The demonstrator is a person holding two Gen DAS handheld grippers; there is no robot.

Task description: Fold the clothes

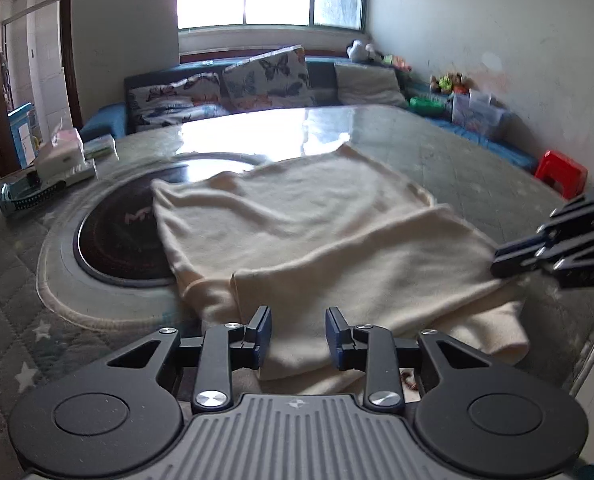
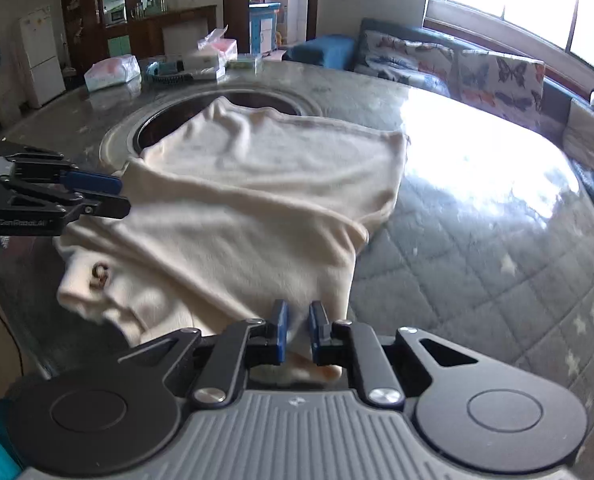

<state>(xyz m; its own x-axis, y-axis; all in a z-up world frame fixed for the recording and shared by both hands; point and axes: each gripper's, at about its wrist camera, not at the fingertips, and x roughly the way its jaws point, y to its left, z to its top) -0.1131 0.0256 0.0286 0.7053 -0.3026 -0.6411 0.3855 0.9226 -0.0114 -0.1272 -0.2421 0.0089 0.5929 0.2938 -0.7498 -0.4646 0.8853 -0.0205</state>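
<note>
Lying across the glass-topped counter, one cream garment covered part of the dark round inset at the counter's middle, its near edge hanging toward the cameras. Motion blur softened the cloth, and a small brown mark on a folded corner could not be read. Two claws were in view. The left claw stood with its blue pads apart, cloth lying between and under them, not pinched. The right claw had its pads close together with a fold of the garment between them; whether they truly clamped it I could not tell, as the fold hid the contact. Far behind sat a few tissue packs, blurred
</note>
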